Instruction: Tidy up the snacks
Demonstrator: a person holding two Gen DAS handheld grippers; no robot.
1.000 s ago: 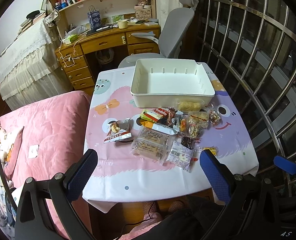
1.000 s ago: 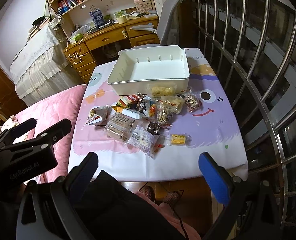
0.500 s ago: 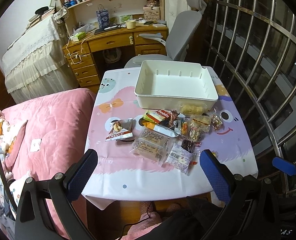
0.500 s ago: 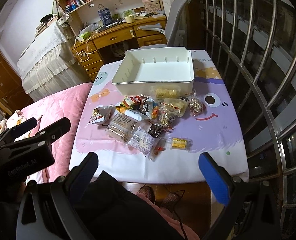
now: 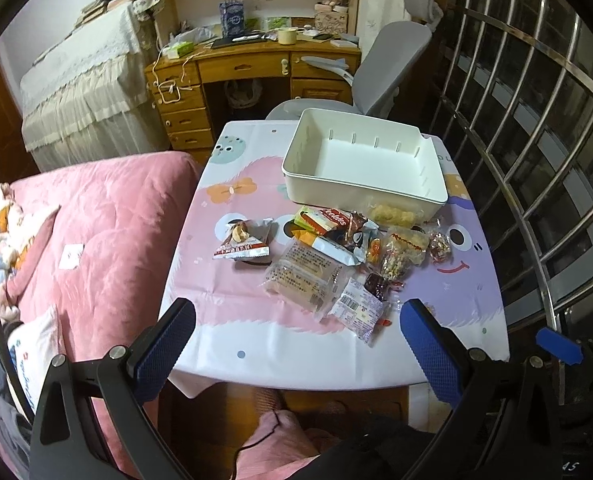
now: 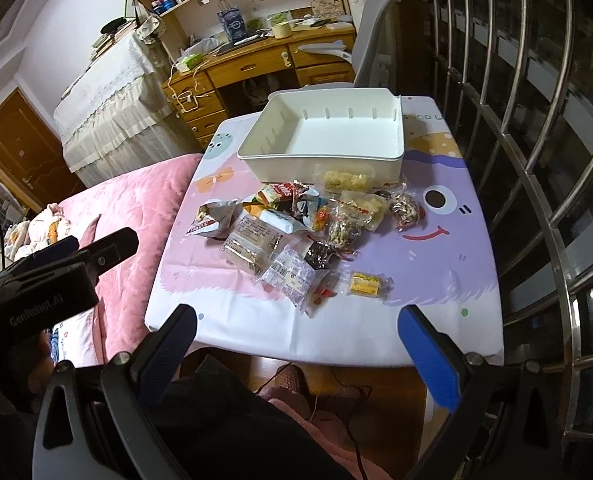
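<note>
**On the table: bin bare, snacks piled before it**

Toward the table's far edge sits a white bin, nothing inside it. Wrapped snacks lie heaped just in front of the bin, one yellow packet apart nearer the front edge. Nearer than the bin, bare cloth stretches. Left gripper and right gripper hover spread wide, holding nothing.

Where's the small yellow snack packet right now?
In the right wrist view, the yellow packet lies alone near the table's front right, just right of the barcode packet.
</note>
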